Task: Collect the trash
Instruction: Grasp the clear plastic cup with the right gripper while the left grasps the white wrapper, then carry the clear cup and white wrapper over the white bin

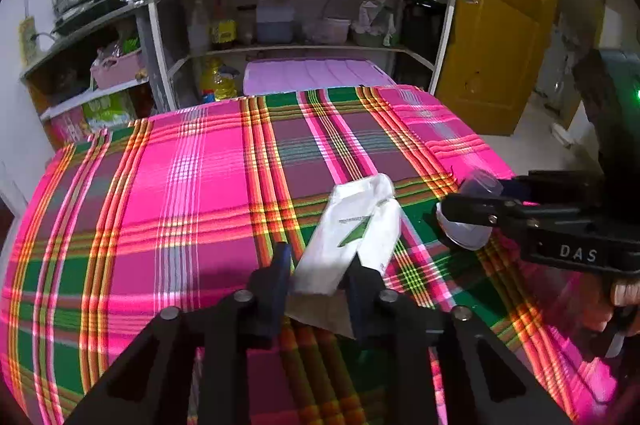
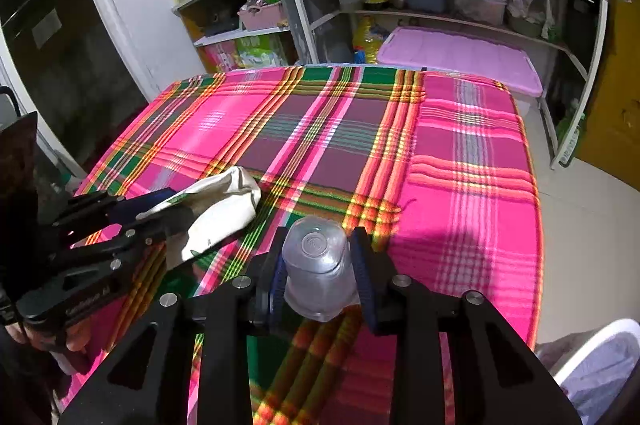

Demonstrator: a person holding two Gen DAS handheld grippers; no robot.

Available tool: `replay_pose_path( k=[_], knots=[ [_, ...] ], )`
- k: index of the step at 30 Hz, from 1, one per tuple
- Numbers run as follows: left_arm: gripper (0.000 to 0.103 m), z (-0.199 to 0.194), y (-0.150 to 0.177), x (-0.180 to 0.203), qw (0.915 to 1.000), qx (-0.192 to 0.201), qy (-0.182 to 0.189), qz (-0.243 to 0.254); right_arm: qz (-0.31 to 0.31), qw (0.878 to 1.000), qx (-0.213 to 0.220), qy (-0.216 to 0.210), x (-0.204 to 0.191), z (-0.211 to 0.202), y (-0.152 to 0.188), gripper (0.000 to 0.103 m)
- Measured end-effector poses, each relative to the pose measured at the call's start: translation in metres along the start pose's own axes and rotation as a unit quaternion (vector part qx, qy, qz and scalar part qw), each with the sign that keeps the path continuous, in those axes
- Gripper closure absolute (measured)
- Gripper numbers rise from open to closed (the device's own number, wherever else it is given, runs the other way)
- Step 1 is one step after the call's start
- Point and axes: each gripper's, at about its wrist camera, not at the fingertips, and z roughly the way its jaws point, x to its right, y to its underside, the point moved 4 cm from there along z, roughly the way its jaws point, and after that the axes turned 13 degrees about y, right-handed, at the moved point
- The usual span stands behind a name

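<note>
Across the left wrist view, the left gripper [image 1: 318,273] had its jaws narrowed onto the near end of a white paper packet [image 1: 352,233], which lay on the plaid cloth [image 1: 180,185] covering the surface; the pads pressed both sides of the packet. At the right edge of that view, the right gripper [image 1: 460,201] held a clear plastic cup [image 1: 476,193] just beside the packet. From the right wrist view, the right gripper [image 2: 320,257] had its jaws closed on the clear plastic cup [image 2: 316,265], which sat mouth toward the camera and base outward, between the blue pads [image 2: 366,265]. The left gripper [image 2: 160,209] appeared at the left with the white paper packet [image 2: 220,213] clamped in its jaws. A white bin [image 2: 592,365] showed at the lower right corner, off the surface. By judgement, both trash items were gripped but neither had been deposited; carrying them to a bin remained. No other loose trash was visible on the cloth.
</note>
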Motion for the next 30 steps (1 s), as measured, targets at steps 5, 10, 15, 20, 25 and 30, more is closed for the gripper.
replay_pose_path(
  k=[5,10,15,20,25,30],
  knots=[
    [0.079,-0.014,0.006,0.008,0.9997,0.007,-0.009,-0.02,0.003,1.0,0.013,-0.003,0.006,-0.024,0.008,0.071],
    [0.079,-0.037,0.013,0.029,0.9987,0.022,-0.022,-0.041,0.007,0.999,0.031,-0.006,0.011,-0.057,0.021,0.071],
    [0.079,-0.058,0.022,0.062,0.9979,0.034,-0.031,-0.044,0.006,0.999,0.044,-0.009,0.014,-0.089,0.041,0.071],
    [0.079,-0.084,0.032,0.103,0.9972,0.059,-0.012,-0.044,0.011,0.999,0.051,-0.007,0.024,-0.116,0.061,0.071],
    [0.079,-0.102,0.043,0.14,0.9965,0.072,0.012,-0.041,0.013,0.998,0.06,-0.003,0.03,-0.143,0.08,0.071],
    [0.079,-0.112,0.053,0.168,0.9962,0.074,0.027,-0.036,0.014,0.997,0.069,-0.001,0.035,-0.165,0.098,0.071]
  ],
)
